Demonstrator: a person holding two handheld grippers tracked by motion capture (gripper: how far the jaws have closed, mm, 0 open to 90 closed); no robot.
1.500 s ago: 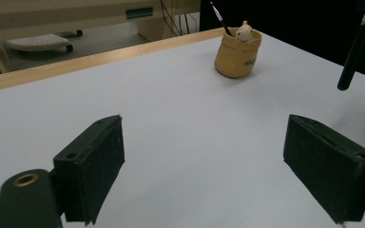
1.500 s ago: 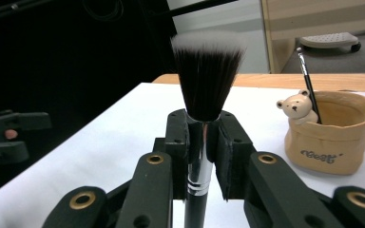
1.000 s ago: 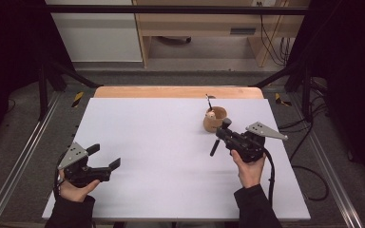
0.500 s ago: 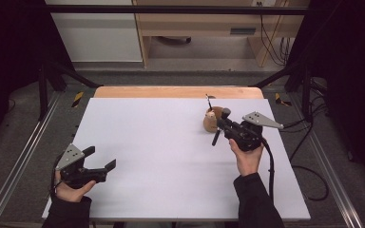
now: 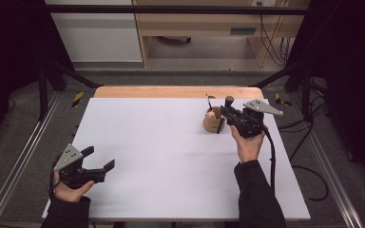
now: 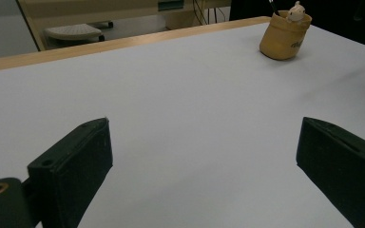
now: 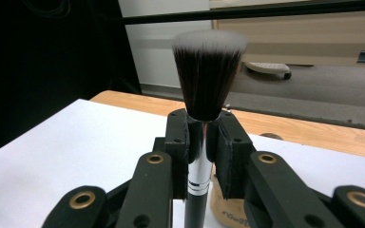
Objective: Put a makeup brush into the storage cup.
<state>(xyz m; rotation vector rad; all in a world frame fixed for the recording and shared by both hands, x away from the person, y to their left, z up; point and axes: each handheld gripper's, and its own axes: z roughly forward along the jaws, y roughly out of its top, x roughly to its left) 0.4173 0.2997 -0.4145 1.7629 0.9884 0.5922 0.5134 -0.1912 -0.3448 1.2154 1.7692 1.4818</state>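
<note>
My right gripper [image 5: 228,115] is shut on a makeup brush [image 7: 208,76]. Its jaws clamp the silver-and-black handle just under the dark, white-tipped bristles, which point up. In the high view the brush [image 5: 229,100] stands just right of a tan cup [image 5: 212,124] at the table's far right. The cup [image 6: 285,38] holds a small white figure and a thin black stick. My left gripper [image 5: 99,159] rests at the near left of the white table [image 5: 161,156], far from the cup. It is open wide [image 6: 204,156] with nothing between its jaws.
A wooden strip [image 5: 171,91] runs along the table's far edge. Metal rails [image 5: 24,156] flank both sides, and black cables [image 5: 313,166] trail at the right. Beyond the table stands light wooden furniture [image 5: 199,23].
My right hand has carried the brush farther back and closer to the cup, tipping its bristles upward. The left gripper has barely shifted.
</note>
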